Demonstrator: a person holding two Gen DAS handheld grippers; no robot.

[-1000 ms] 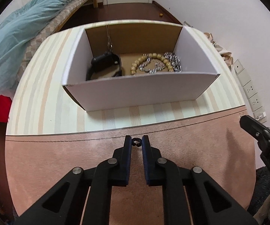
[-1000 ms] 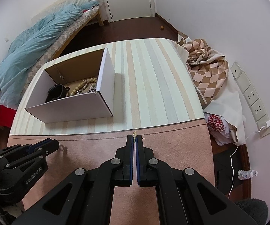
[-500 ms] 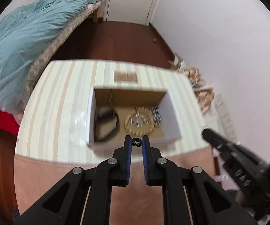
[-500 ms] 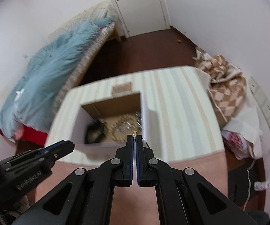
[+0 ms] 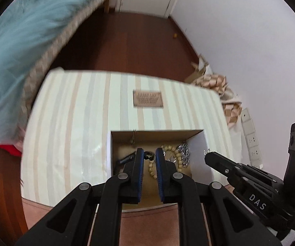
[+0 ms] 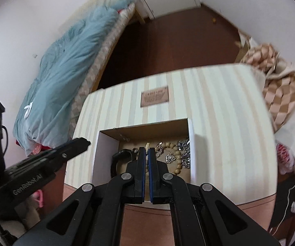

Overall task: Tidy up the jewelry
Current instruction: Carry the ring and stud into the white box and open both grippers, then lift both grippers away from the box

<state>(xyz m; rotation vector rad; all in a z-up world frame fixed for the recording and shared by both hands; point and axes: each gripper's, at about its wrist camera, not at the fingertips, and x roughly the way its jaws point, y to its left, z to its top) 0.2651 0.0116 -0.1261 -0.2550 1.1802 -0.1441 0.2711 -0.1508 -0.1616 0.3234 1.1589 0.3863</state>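
An open white cardboard box stands on the striped table. It holds a wooden bead bracelet, a silver chain and a black watch. My left gripper is shut on a small dark ring and hangs above the box. My right gripper is shut on a thin gold piece, also above the box. Each gripper shows in the other's view, the right one and the left one.
The striped tablecloth carries a brown label patch. A pink mat covers the near table end. A bed with a blue blanket is on the left. Checked cloth lies at the right.
Both grippers have risen and moved forward from the pink mat to above the box, each still holding its small piece. The view now looks down into the box.
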